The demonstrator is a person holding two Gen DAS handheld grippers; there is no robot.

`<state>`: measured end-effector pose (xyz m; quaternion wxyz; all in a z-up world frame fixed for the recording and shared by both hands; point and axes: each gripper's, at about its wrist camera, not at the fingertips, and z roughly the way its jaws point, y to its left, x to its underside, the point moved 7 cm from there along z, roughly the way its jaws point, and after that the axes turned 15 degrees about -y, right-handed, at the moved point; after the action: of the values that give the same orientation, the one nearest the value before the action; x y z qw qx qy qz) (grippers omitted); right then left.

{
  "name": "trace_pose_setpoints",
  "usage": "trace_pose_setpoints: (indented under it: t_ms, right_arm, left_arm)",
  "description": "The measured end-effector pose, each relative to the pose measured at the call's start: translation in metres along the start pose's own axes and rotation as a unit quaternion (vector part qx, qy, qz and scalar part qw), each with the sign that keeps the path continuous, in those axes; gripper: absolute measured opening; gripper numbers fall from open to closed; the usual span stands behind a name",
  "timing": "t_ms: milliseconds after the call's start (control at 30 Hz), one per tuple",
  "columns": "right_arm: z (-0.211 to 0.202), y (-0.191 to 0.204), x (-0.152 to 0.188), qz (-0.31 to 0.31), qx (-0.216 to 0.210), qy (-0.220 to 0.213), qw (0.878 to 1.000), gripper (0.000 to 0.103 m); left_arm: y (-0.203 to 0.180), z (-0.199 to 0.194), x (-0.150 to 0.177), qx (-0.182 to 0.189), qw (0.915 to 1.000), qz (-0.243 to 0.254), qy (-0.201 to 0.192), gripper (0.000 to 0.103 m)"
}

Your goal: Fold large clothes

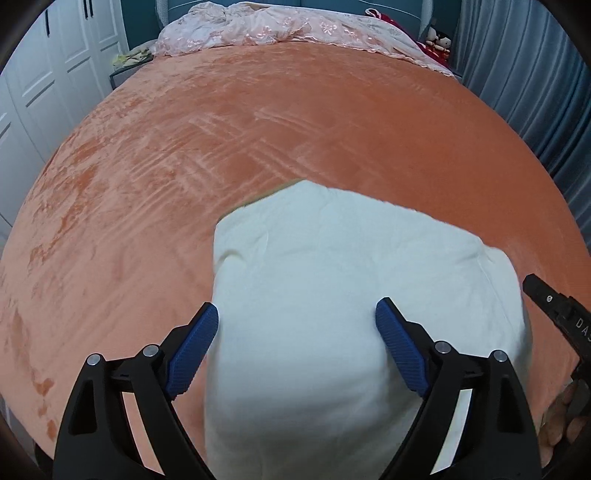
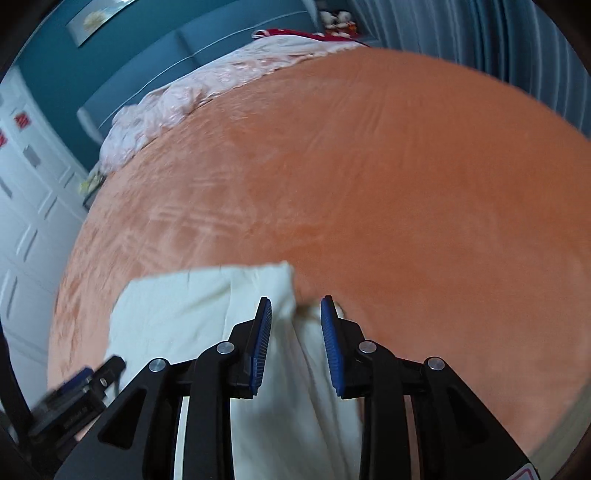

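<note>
A folded white garment (image 1: 332, 295) lies on the orange bed cover (image 1: 258, 129) near the front edge. My left gripper (image 1: 297, 325) is open, its blue pads spread wide over the garment's near part. My right gripper (image 2: 295, 317) is open with a narrower gap, its pads on either side of the garment's right edge (image 2: 284, 291), not closed on it. The garment also shows in the right wrist view (image 2: 177, 310). The right gripper's body shows at the right edge of the left wrist view (image 1: 557, 310). The left gripper shows blurred at lower left in the right wrist view (image 2: 77, 395).
A crumpled pink floral quilt (image 1: 266, 29) lies at the head of the bed. White wardrobe doors (image 1: 44, 74) stand to the left, grey-blue curtains (image 1: 535, 74) to the right. Plush toys (image 1: 439, 40) sit at the far right corner.
</note>
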<state>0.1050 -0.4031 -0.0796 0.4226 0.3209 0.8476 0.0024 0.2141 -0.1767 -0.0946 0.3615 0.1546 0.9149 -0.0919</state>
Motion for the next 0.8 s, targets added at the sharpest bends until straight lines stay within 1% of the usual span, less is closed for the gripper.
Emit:
trace_pose_setpoints:
  t_ms: [67,100,167,233,300,333,433,633,800]
  right_arm:
    - [-0.029,0.002,0.014,-0.028,-0.016,0.019,0.999,0.024]
    - [-0.041,0.004,0.022,-0.04,-0.025,0.031,0.998,0.019]
    - [-0.061,0.006,0.042,-0.063,-0.034,0.052,0.996,0.016]
    - [-0.075,0.007,0.06,-0.084,-0.031,0.068,0.994,0.013]
    - [-0.085,0.006,0.075,-0.114,-0.018,0.071,0.991,0.008]
    - [-0.089,0.007,0.082,-0.127,-0.013,0.073,0.989,0.007]
    - [-0.091,0.006,0.096,-0.147,-0.002,0.08,0.986,0.007]
    - [-0.075,-0.008,0.121,-0.127,0.005,0.108,0.986,0.006]
    - [-0.068,-0.011,0.129,-0.139,0.008,0.112,0.984,0.006]
  left_arm:
    - [0.004,-0.022,0.014,0.008,0.9999,0.006,0.011,0.083]
    - [0.005,-0.032,0.024,0.012,0.9996,0.007,0.023,0.08]
    - [0.006,-0.048,0.042,0.018,0.9992,0.004,0.036,0.079]
    - [0.006,-0.058,0.058,0.015,0.9989,0.003,0.045,0.079]
    - [0.006,-0.068,0.07,0.013,0.9987,-0.005,0.05,0.079]
    - [0.007,-0.072,0.074,0.01,0.9987,-0.005,0.051,0.079]
    - [0.006,-0.078,0.083,0.006,0.9984,-0.005,0.056,0.079]
    - [0.002,-0.075,0.095,-0.005,0.9979,0.003,0.064,0.08]
    - [0.002,-0.069,0.1,-0.015,0.9977,0.008,0.065,0.083]
